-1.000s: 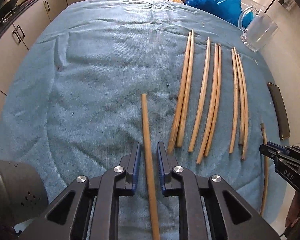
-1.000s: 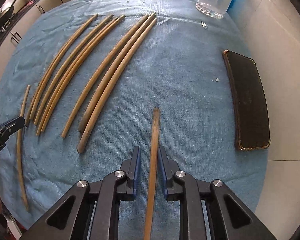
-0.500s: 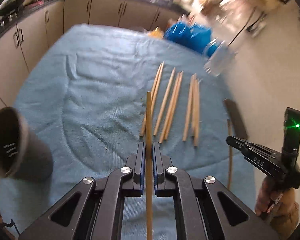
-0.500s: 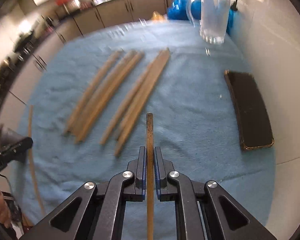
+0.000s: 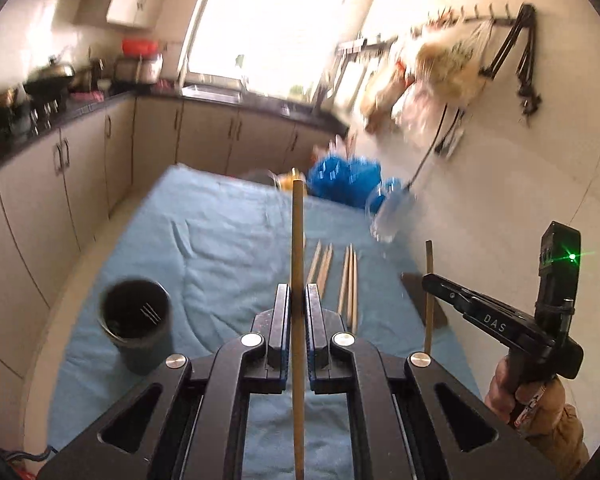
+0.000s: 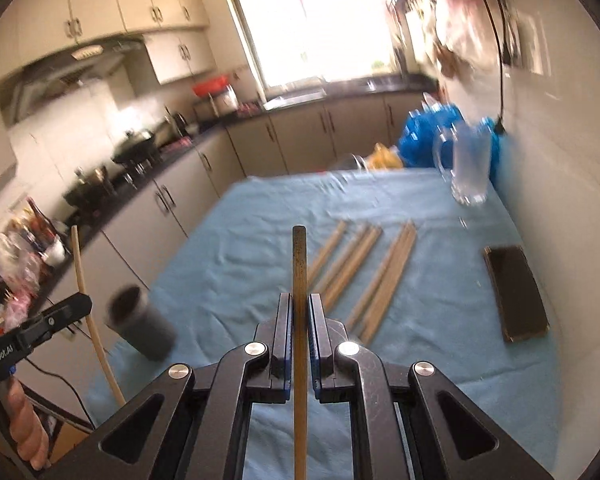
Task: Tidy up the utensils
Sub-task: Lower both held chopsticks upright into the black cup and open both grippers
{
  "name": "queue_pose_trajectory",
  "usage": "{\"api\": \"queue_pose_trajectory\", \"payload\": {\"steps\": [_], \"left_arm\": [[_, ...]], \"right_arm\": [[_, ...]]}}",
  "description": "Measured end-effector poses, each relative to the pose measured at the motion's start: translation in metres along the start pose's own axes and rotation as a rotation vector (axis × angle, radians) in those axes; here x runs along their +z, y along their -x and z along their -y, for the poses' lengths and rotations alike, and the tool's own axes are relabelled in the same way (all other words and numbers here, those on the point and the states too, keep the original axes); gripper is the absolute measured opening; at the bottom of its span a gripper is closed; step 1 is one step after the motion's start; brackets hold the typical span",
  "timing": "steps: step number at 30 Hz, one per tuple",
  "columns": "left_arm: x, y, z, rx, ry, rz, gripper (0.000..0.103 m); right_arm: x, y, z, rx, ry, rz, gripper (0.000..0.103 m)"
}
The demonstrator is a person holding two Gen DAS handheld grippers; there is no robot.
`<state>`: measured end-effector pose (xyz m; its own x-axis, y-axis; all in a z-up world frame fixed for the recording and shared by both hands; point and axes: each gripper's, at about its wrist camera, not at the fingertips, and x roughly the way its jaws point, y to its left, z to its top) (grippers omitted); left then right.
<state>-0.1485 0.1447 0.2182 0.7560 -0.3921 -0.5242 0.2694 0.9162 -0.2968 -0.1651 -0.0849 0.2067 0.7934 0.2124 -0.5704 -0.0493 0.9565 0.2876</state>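
Note:
My left gripper [image 5: 298, 300] is shut on a light wooden chopstick [image 5: 297, 240] and holds it up above the blue cloth. My right gripper [image 6: 300, 308] is shut on a darker chopstick [image 6: 299, 264], also lifted. Each gripper shows in the other's view: the right one [image 5: 430, 280] with its stick [image 5: 429, 300], the left one [image 6: 82, 304] with its stick [image 6: 86, 300]. Several chopsticks [image 6: 364, 268] lie in a row on the cloth, also seen from the left wrist [image 5: 340, 276]. A dark cup [image 5: 136, 320] stands at the front left [image 6: 140, 328].
The table is covered by a blue cloth [image 6: 260, 232]. A dark flat case [image 6: 514, 292] lies at the right edge. A glass mug [image 6: 468, 168] and a blue bag [image 6: 432, 136] stand at the far end by the white wall. Kitchen cabinets run along the left.
Both grippers closed on their chopsticks and lifted them off the cloth, tilting up so the room comes into view. The dark cup has come into view at the left.

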Motion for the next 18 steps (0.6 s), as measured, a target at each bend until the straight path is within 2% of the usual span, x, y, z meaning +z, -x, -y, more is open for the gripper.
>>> {"api": "queue_pose_trajectory", "payload": {"steps": [4,9,14,18], "left_arm": [[0.028,0.031,-0.024,0.05,0.019,0.093,0.006],[0.063,0.05,-0.064,0.162,0.037,0.191,0.006],[0.086,0.04,-0.106,0.203,0.084,0.216,0.006],[0.094,0.009,-0.13,0.21,0.109,0.195,0.006]], "right_arm": [[0.022,-0.001,-0.034,0.085,-0.009,0.073,0.008],[0.052,-0.029,-0.088,0.22,-0.039,0.133,0.008],[0.078,-0.074,-0.135,0.346,-0.092,0.17,0.008],[0.085,-0.113,-0.16,0.358,-0.113,0.194,0.008]]}}
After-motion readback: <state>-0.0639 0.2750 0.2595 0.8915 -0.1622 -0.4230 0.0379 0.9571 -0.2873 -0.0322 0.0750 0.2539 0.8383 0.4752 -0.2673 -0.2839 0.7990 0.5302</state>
